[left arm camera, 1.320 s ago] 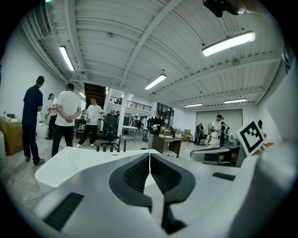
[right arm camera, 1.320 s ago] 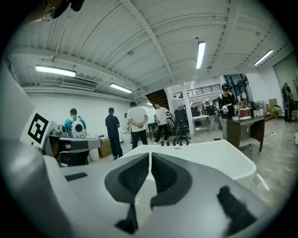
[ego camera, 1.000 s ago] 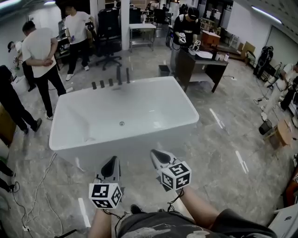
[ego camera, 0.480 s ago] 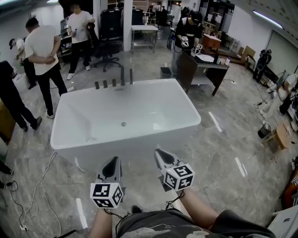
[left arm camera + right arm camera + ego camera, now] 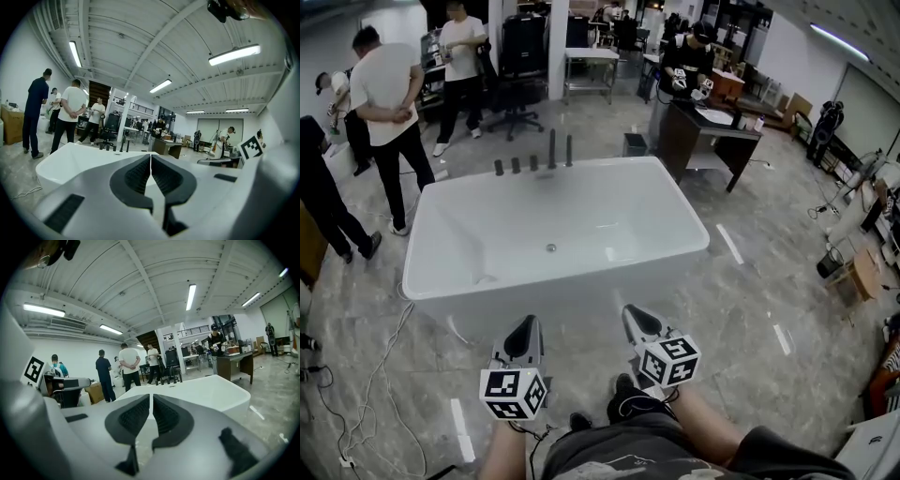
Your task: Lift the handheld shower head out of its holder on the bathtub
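A white freestanding bathtub fills the middle of the head view. A row of dark fittings stands on its far rim; the two tallest are at the right end, and I cannot tell which is the handheld shower head. These fittings also show small in the left gripper view and the right gripper view. My left gripper and right gripper hang side by side in front of the tub's near wall, well short of the fittings. Both are shut and empty, with the left pads and the right pads meeting.
Several people stand beyond the tub's far left corner. A dark desk with a person at it stands at the back right, with an office chair and a small bin behind the tub. Cables trail on the floor at the left.
The person has stepped toward the tub, which now lies slightly nearer in the head view. Both grippers came along, still shut. A dark shoe now shows below the right gripper.
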Tool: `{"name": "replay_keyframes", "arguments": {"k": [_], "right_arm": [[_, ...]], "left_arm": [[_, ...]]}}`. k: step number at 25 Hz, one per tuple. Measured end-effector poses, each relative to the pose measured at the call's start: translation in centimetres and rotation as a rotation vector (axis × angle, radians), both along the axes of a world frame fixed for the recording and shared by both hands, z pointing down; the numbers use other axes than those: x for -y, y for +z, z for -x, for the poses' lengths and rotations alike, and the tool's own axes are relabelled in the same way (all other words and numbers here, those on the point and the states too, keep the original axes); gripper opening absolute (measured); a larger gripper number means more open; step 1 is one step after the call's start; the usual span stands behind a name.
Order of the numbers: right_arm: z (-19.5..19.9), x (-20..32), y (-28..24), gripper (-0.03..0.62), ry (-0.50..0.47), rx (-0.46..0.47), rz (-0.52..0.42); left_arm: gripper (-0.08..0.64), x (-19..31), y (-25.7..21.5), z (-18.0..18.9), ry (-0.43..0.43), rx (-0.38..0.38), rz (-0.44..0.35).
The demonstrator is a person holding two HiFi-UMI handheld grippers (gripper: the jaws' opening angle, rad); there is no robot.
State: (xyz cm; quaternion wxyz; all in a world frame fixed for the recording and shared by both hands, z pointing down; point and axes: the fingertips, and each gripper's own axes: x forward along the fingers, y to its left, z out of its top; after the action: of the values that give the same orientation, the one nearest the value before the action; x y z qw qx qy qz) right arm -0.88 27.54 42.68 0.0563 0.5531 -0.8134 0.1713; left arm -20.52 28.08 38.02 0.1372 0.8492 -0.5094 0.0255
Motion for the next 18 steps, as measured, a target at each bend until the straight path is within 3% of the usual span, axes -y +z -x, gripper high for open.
{"name": "replay_keyframes", "arguments": {"k": [7, 18], "right_arm": [[-1.0, 2.9, 0.0, 0.035, 0.042, 0.016, -0.024], [-1.9, 11.3, 0.4, 0.035, -0.015, 0.018, -0.053]], "left_arm": [[0.017, 1.8, 1.1, 0.7, -0.012, 0.012, 0.016], [0.017, 7.7, 2.0, 0.3, -0.077, 0.033, 0.034]]}}
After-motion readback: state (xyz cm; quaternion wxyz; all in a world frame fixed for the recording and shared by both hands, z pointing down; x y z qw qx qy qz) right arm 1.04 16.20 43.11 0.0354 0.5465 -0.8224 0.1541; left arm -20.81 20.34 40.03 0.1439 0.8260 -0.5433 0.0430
